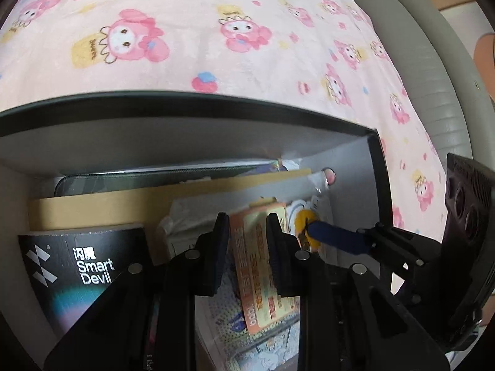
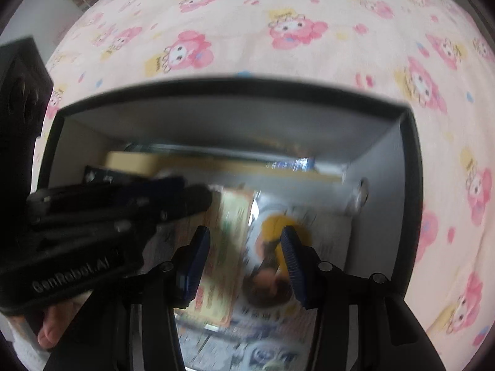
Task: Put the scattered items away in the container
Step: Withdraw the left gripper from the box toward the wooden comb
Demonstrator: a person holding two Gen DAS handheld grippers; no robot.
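Both grippers are down inside the box [image 1: 376, 167] sitting on the bed's pink blanket [image 1: 247, 46]. Left gripper [image 1: 247, 232] has its jaws partly open around the orange packet [image 1: 263, 266], can't tell if it's gripped; right gripper [image 2: 244, 247] is wide open over a yellow sticker sheet [image 2: 275, 225].

Black-rimmed grey container [image 1: 376, 167] holds an orange packet [image 1: 263, 266], a yellow-print card [image 1: 306, 225] and a black box [image 1: 80, 275].

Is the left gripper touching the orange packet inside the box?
Cannot tell. In the left wrist view the left gripper has a finger on each side of the orange packet, but whether the pads press it is unclear.
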